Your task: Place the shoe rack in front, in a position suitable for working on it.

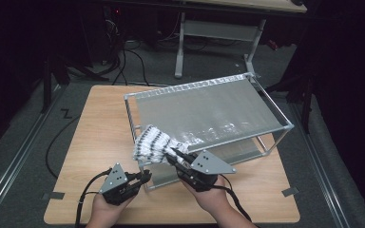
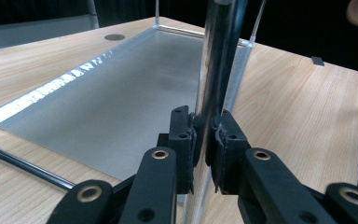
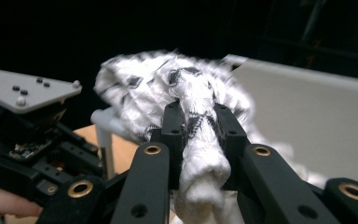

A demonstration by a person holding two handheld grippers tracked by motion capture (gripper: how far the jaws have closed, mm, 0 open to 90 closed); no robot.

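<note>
The black-and-white patterned cloth lies bunched over the near left corner of the rack's upper mesh shelf, part of it hanging down past the front rail. Your right gripper has a fold of it: in the right gripper view the jaws are clamped on a thick white roll of the cloth, which bulges out below the pads while the patterned bulk rises beyond them.

Just left of that, your left gripper is at the rack's near left corner post. In the left gripper view its jaws are closed tight on that upright metal post, one pad on each side, and the lower mesh shelf stretches away behind it.

The rack is a metal tube frame with two grey mesh shelves, standing on the right half of the wooden surface. Both your hands come in from the near edge, close together, the left hand near and left of the right hand.
</note>
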